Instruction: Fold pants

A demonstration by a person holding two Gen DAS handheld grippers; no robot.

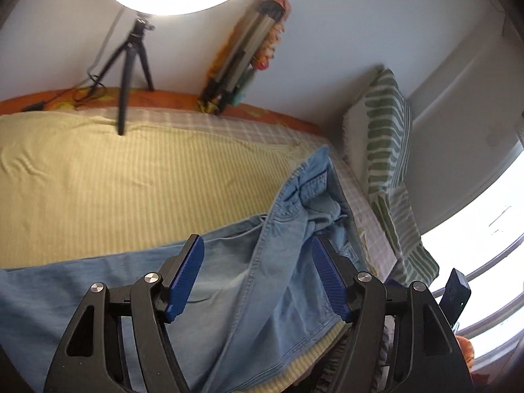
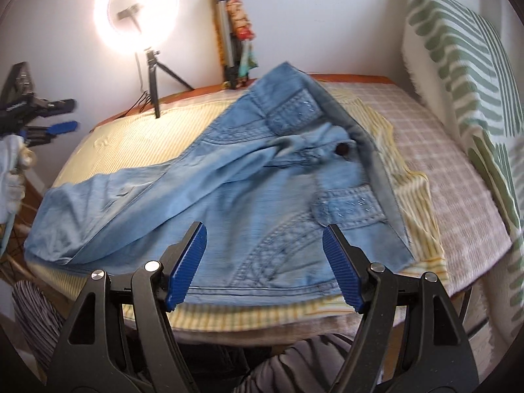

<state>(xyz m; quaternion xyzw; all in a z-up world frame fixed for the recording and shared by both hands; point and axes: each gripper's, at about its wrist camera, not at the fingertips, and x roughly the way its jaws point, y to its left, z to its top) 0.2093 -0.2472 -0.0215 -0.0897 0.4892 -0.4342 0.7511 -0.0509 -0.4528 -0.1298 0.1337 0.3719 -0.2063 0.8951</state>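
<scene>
Hovering at the near edge of the bed, the right gripper [image 2: 263,263] has its jaws spread wide and empty above the pants [image 2: 229,190]. The left gripper [image 1: 257,276] also has its jaws apart, holding nothing, with denim below them.

The pants lie crumpled at the centre of the right view, waistband toward the upper right, one leg trailing to the lower left. Judged soft, limp and moderately heavy, the denim should drape when lifted. The stiffer waistband [image 2: 370,160] or a leg hem looks the best hold.

The yellow striped sheet [image 2: 137,137] covers the bed. Farther back, a striped pillow [image 2: 458,52] stands at the right and a ring light [image 2: 136,16] at the upper left against the wall.
</scene>
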